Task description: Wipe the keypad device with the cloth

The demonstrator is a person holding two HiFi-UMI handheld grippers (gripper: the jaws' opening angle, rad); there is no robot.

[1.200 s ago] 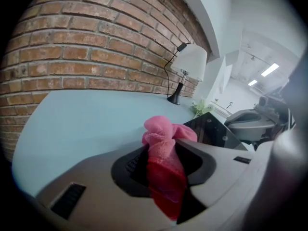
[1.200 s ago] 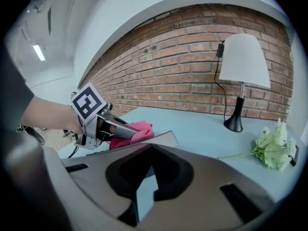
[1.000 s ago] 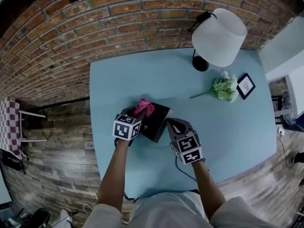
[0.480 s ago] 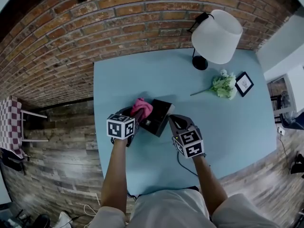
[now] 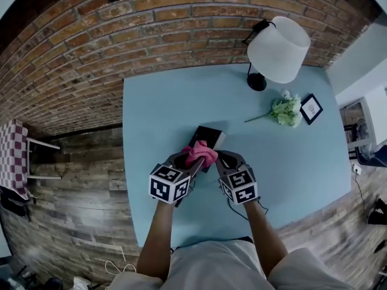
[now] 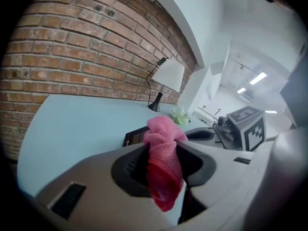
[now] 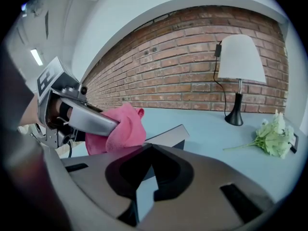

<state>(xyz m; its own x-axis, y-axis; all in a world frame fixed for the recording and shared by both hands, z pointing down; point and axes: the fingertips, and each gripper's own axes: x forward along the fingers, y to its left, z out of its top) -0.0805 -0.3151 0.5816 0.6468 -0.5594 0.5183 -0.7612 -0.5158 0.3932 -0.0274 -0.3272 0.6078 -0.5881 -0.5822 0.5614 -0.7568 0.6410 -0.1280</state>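
A black keypad device lies on the light blue table, its near end hidden under a pink cloth. My left gripper is shut on that cloth, which bulges out between its jaws and rests on the device's near end. From the right, my right gripper meets the same end. Its jaws stand almost together on the device's near edge, with the cloth just to the left of the right gripper.
At the table's back right stand a white-shaded lamp, a small bunch of pale flowers and a little picture frame. A thin cable runs by the right gripper. A brick wall backs the table.
My left gripper has carried the cloth from the device's left side rightward and nearer, onto its near end. The right gripper stays at the device.
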